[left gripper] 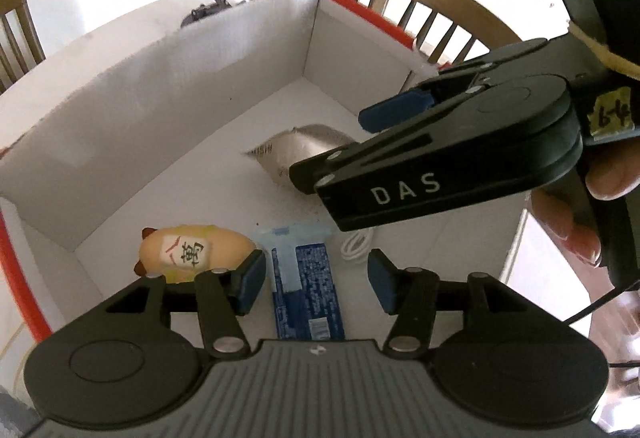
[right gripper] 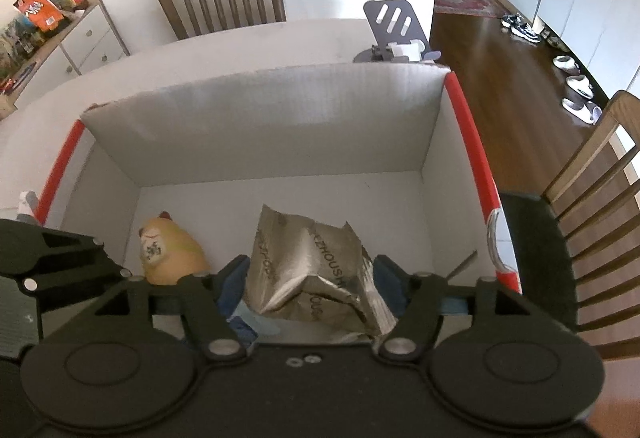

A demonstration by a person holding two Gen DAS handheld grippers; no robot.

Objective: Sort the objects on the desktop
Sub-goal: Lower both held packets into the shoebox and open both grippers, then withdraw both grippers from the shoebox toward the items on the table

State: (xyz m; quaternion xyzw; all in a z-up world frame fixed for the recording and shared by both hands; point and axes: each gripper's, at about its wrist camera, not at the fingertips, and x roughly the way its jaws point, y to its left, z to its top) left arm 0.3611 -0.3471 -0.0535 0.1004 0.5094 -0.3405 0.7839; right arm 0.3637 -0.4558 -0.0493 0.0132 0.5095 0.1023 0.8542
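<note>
We held our left claw (left gripper: 316,280) open over the blue packet (left gripper: 306,294) in the box (right gripper: 260,126). Our right claw (right gripper: 310,284) stood wide around the silver bag (right gripper: 308,266), not squeezing it

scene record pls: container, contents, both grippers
container: white cardboard box with red edges, on a table
contents: chicken-shaped toy, blue packet, silver foil pouch, white cable
left gripper: open, above the blue packet, not touching it
right gripper: open, silver foil pouch between the fingers, no clear pinch
outside box: phone stand on the table behind it
</note>
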